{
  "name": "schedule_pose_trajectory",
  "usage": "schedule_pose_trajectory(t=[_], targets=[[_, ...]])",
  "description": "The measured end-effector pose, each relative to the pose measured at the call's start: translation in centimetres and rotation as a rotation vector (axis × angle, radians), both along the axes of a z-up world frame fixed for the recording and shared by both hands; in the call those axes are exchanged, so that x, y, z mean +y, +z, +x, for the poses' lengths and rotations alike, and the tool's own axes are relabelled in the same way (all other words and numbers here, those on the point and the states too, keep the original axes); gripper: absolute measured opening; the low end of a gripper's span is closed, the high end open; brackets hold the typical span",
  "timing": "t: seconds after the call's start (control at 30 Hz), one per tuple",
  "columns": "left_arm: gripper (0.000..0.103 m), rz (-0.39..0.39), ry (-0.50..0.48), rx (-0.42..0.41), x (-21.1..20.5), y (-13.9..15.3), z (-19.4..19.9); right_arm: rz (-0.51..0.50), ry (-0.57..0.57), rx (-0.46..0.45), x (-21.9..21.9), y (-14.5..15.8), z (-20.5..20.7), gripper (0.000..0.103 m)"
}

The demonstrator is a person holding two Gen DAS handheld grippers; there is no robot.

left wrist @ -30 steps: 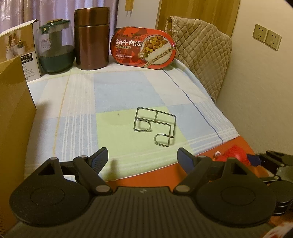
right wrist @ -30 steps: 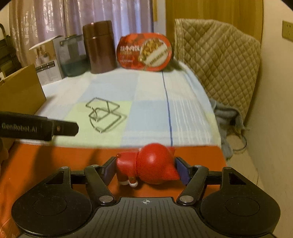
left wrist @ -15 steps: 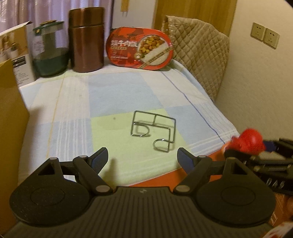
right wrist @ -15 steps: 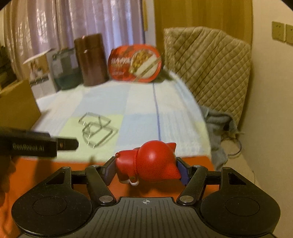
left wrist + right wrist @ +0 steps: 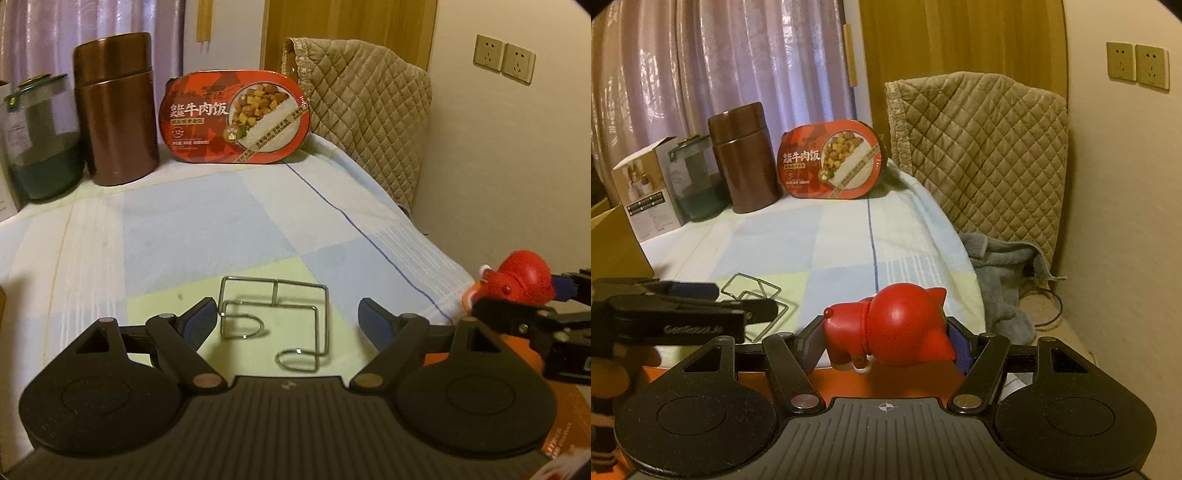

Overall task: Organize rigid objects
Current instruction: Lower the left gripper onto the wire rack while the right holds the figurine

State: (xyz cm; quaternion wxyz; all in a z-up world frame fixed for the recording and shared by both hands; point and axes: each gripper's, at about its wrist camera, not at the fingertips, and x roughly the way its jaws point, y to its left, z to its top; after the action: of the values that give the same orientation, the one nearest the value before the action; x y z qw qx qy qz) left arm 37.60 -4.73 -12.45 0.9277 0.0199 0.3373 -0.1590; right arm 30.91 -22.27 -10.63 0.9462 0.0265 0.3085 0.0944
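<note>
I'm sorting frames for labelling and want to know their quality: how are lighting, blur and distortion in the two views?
Left wrist: dim warm light, black fisheye corners, the wire rack sharp between the open left gripper fingers. Right wrist: the same warm cast, bowed edges; the red toy in the right gripper sharp with one small highlight, and the lettering on the other gripper smeared.

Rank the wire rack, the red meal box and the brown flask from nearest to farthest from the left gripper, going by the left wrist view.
1. Wire rack: on the cloth between the open fingers of the left gripper.
2. Red meal box: at the back, centre, propped upright.
3. Brown flask: back left. It stands about level with the box, so that order is uncertain.
</note>
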Motion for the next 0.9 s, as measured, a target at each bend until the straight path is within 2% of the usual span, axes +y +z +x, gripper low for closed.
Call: schedule_pose_trajectory(t=[0.17, 0.4, 0.8, 0.9], targets=[[0.063, 0.019, 0.004, 0.009, 0.0, -0.7, 0.9, -0.001, 0.004, 0.005, 0.1, -0.2, 0.1, 0.064], [0.063, 0.014, 0.004, 0.002, 0.1, -0.5, 0.3, -0.004, 0.020, 0.013, 0.6, -0.5, 0.2, 0.064], [0.063, -0.010, 0.100, -0.047, 0.9, 1.0, -8.7, 0.001, 0.047, 0.021, 0.9, -0.1, -0.7, 0.064], [0.063, -0.020, 0.124, -0.037, 1.1, 1.5, -10.4, 0.003, 0.057, 0.017, 1.1, 0.4, -1.2, 0.064]])
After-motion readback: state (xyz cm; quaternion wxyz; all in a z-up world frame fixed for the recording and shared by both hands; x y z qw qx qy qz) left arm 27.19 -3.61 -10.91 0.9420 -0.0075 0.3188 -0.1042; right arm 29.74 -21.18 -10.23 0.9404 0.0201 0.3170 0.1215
